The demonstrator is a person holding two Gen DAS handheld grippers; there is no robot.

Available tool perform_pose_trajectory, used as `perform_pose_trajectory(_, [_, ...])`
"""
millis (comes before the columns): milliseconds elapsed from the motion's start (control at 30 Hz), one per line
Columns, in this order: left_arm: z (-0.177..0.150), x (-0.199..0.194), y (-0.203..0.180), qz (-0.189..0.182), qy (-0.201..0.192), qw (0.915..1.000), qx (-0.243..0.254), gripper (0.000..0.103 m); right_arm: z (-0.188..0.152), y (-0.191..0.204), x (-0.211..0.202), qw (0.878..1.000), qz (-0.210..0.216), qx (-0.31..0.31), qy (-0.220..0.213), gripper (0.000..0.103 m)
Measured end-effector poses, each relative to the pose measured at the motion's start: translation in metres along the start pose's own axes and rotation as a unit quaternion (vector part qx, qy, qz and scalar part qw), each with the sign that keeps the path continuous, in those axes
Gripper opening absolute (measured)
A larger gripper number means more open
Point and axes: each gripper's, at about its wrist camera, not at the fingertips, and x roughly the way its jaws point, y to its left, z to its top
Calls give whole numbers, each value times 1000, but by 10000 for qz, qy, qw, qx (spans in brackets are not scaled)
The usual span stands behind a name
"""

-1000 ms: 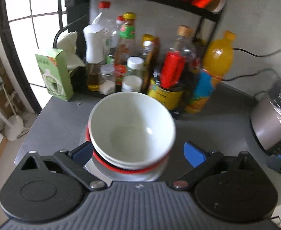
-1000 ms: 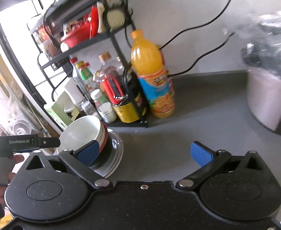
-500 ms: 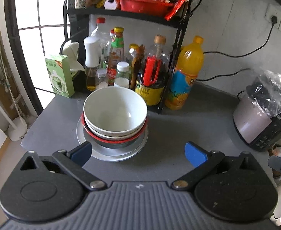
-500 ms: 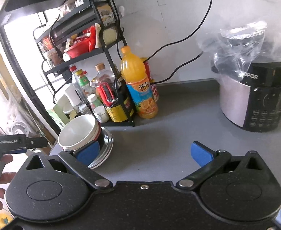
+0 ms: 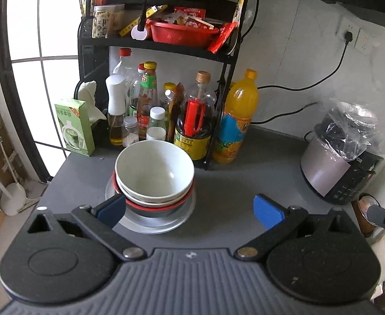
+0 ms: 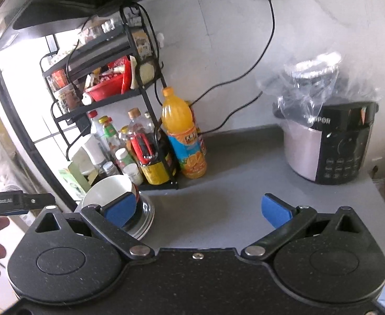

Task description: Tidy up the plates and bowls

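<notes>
A stack stands on the grey counter in front of the bottle rack: a white bowl (image 5: pixel 154 173) on top, nested in another white bowl and a red-rimmed one, all on metal plates (image 5: pixel 150 221). My left gripper (image 5: pixel 190 210) is open and empty, drawn back from the stack, its left pad near the stack's side. In the right wrist view the white bowl (image 6: pixel 106 191) and metal plates (image 6: pixel 146 214) sit at the lower left, partly behind my right gripper's left pad. My right gripper (image 6: pixel 197 210) is open and empty over bare counter.
A black rack (image 5: pixel 166 47) holds sauce bottles and a red basket. An orange juice bottle (image 5: pixel 235 120) stands beside it, a green box (image 5: pixel 74 127) to its left. A bagged rice cooker (image 5: pixel 342 155) sits at the right with cables along the wall. A hand holds the other gripper (image 6: pixel 9 202).
Both grippers have pulled back and risen from the stack, so bowls and counter look smaller and farther. The bowls stay stacked on the plates. Both grippers remain open.
</notes>
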Motion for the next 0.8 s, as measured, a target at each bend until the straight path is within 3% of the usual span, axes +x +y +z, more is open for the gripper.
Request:
perform_pose_trajectory(300, [3,-17,20,-231,-207,9984,467,103,-12,27,-12,9997,-162,178,73,103])
perform_pose_trajectory(633, [-13,-31,9,-240,-117,9961,839,103,-38,48,-26,9992,-256,16,315,103])
perform_pose_trajectory(800, [-26,-40,3,-204,-104,9952,949,103,-44,51,-29,9976,-272,291,562,103])
